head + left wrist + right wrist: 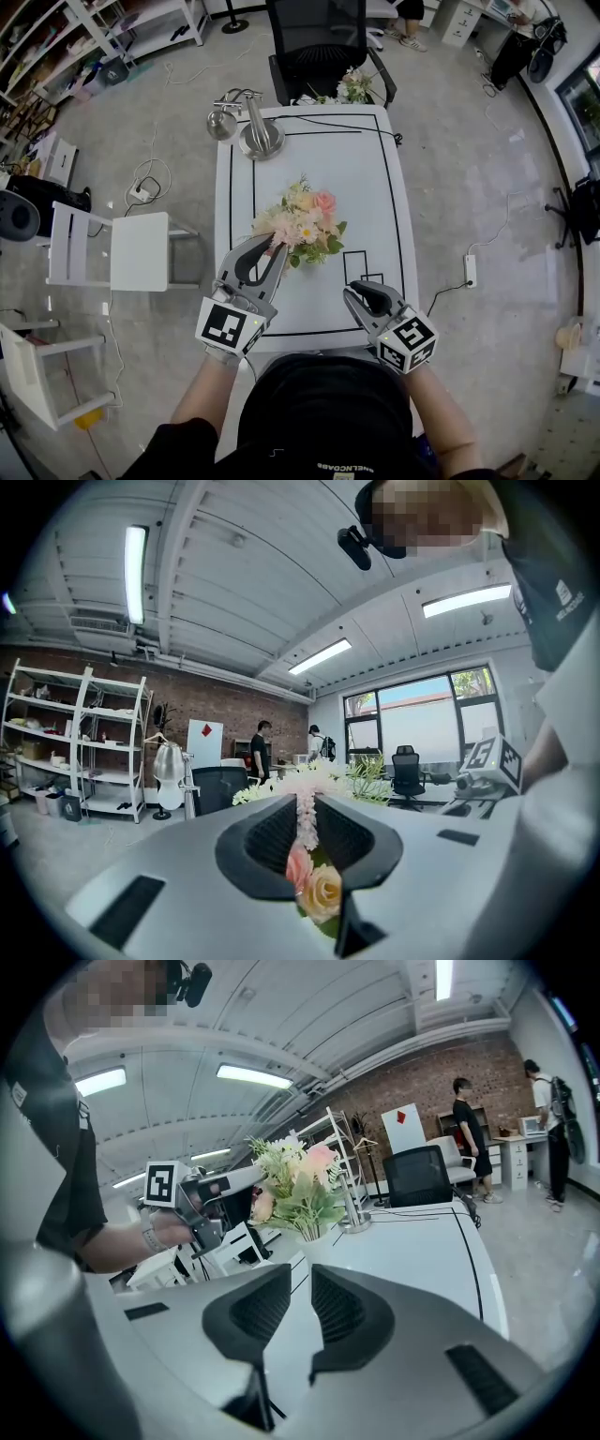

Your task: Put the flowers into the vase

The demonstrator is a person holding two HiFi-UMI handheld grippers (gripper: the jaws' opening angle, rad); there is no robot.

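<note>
Pink-cream flowers (305, 223) bunched mid white surface (375, 187); left tongs (272, 244) clenched on their near edge; right tongs (358, 289) slightly parted, empty.

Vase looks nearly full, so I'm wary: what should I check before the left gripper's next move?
1. Grip on the flower: ok. The left gripper is shut on it.
2. Vase upright on the table: ok, as the right gripper view shows.
3. Room in the vase: cannot tell. The bouquet covers its mouth.
4. Stem end lined up with the mouth: cannot tell. It is hidden in every view.
5. Right gripper out of the way: ok. It is empty, its jaws a narrow gap apart, near the table's front edge and clear of the bouquet.
</note>
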